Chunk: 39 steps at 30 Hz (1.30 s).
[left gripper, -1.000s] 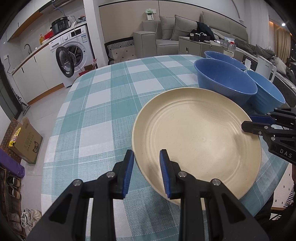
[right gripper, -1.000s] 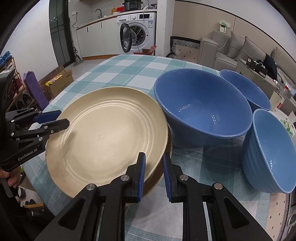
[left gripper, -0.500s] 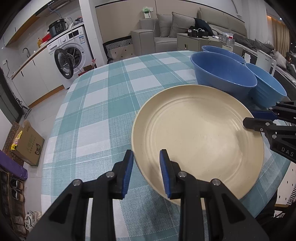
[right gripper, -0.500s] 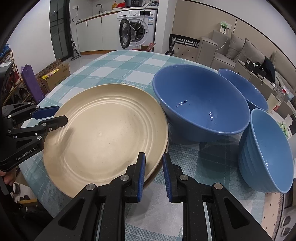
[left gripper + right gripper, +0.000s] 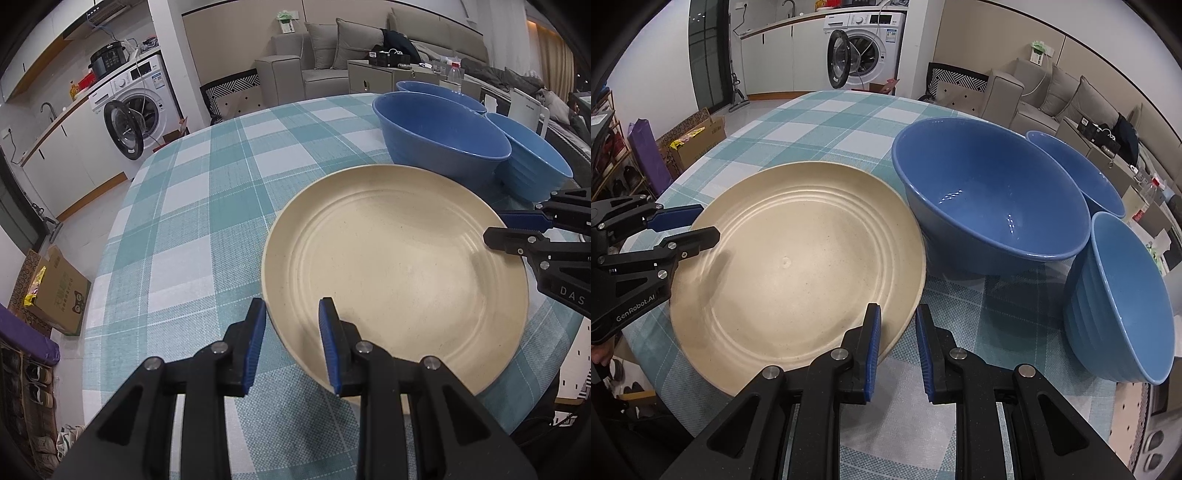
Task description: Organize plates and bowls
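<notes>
left gripper (image 5: 291,336) and right gripper (image 5: 897,339) each clamped on opposite rims of cream plate (image 5: 798,266). keep plate level, lift evenly, clear large blue bowl (image 5: 990,192).

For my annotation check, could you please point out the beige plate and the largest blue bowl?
beige plate (image 5: 798,266): right wrist view, centre of its well.
largest blue bowl (image 5: 990,199): right wrist view, inner wall.

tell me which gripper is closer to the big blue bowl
Right. The right gripper grips the cream plate's rim on the side next to the big blue bowl; the left gripper grips the rim on the plate's far side.
</notes>
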Each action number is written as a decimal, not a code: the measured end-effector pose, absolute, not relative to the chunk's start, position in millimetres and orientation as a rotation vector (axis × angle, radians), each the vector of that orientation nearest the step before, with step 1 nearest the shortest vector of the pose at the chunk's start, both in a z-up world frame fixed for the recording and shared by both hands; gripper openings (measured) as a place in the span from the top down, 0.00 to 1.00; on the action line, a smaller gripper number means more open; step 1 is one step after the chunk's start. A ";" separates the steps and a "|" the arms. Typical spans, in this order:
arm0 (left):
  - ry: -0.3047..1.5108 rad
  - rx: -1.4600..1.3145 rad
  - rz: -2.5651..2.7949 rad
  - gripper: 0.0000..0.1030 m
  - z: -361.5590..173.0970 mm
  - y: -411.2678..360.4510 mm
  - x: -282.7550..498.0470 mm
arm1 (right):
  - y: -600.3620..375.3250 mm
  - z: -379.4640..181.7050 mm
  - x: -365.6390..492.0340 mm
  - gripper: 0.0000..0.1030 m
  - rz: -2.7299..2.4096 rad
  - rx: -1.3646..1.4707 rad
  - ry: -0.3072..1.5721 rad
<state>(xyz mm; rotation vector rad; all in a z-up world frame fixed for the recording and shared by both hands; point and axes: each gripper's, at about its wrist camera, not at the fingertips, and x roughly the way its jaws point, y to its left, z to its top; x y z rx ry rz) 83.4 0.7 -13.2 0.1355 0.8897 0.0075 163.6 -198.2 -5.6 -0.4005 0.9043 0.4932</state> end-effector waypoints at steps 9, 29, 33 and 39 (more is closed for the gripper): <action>0.889 0.155 0.003 0.68 -13.5 -2.7 82.8 | -197.8 -6.8 164.0 0.82 0.490 -0.405 0.903; 0.879 0.009 -0.028 0.37 -3.3 15.5 83.4 | -215.0 11.0 166.3 0.21 0.519 -0.289 0.862; 0.811 -0.020 0.006 0.09 8.1 22.7 78.9 | -215.3 17.0 164.5 0.16 0.525 -0.277 0.841; 0.773 -0.060 -0.030 0.04 18.2 27.4 75.2 | -214.6 20.0 164.3 0.06 0.536 -0.262 0.831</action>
